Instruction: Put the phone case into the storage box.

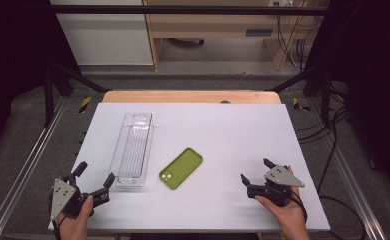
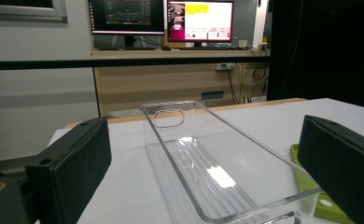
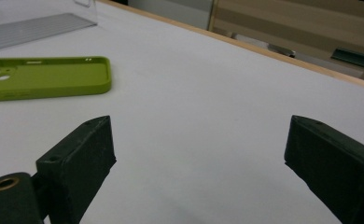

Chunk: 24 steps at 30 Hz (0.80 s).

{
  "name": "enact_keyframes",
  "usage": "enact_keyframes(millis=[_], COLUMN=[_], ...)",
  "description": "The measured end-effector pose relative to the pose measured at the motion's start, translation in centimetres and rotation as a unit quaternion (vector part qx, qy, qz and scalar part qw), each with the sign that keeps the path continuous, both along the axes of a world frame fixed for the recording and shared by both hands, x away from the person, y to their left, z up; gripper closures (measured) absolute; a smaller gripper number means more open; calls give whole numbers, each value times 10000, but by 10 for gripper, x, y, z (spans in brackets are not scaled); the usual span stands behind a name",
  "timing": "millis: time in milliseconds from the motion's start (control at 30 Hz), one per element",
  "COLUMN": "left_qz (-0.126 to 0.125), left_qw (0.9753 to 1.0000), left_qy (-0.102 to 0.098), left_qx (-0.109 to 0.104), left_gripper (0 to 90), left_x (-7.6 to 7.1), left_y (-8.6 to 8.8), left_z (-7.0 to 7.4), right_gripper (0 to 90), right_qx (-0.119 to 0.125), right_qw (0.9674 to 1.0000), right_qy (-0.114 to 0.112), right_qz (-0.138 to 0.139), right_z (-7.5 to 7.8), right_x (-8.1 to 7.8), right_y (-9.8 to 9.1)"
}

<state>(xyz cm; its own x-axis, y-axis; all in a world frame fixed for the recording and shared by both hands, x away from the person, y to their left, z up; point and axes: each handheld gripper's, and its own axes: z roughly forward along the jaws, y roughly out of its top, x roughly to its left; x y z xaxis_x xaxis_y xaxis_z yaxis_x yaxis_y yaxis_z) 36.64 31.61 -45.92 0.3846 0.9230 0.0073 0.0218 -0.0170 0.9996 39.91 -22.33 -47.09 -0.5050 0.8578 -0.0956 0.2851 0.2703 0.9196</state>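
Note:
A clear plastic tray (image 1: 132, 150) lies lengthwise on the white table top (image 1: 223, 130), left of centre, with nothing in it. A green phone case (image 1: 181, 168) lies flat just right of the tray, camera cut-outs toward the near end. My left gripper (image 1: 94, 176) sits at the near left corner, open, jaws pointing at the tray's near end (image 2: 245, 205); the case's corner (image 2: 318, 198) peeks past its right jaw. My right gripper (image 1: 255, 170) rests at the near right, open, nothing between its jaws. In the right gripper view the case (image 3: 45, 77) lies ahead to the left, well apart.
A wooden table edge (image 1: 190, 96) runs along the far side. Metal frame rails (image 1: 28, 160) flank the table, and cables (image 1: 333, 125) trail on the right. Monitors (image 2: 161, 18) stand on a desk beyond the table.

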Motion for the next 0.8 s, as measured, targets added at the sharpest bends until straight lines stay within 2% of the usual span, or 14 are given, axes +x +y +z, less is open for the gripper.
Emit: enact_keyframes(millis=[67,100,200,400,500,600,733,800], left_qz=[4,8,34,5,-45,-98,-160,-209], left_qw=[10000,10000,10000,9999,9999,9998,9996,9997], left_qy=[7,17,-3,73,69,87,109,104], left_qx=[-8,2,85,77,109,149,184,94], left_gripper=[23,24,23,23,23,22,20,18], left_x=[0,0,2,3,3,4,5,5], left_y=[0,0,0,-1,-3,-7,-9,-9], left_z=[0,-1,1,-2,-2,-2,-3,-2], right_gripper=[93,96,141,118,144,147,146,157], right_qx=[-40,-12,2,-196,-532,-551,-765,-821], right_qw=[9999,9996,9982,9942,9929,9912,9884,9866], right_qy=[80,198,378,822,952,1138,1218,1300], right_qz=[128,200,458,667,475,398,491,538], right_z=[8,13,22,34,36,37,42,44], right_x=[0,1,4,23,33,43,53,58], right_y=[6,9,15,28,38,44,56,61])
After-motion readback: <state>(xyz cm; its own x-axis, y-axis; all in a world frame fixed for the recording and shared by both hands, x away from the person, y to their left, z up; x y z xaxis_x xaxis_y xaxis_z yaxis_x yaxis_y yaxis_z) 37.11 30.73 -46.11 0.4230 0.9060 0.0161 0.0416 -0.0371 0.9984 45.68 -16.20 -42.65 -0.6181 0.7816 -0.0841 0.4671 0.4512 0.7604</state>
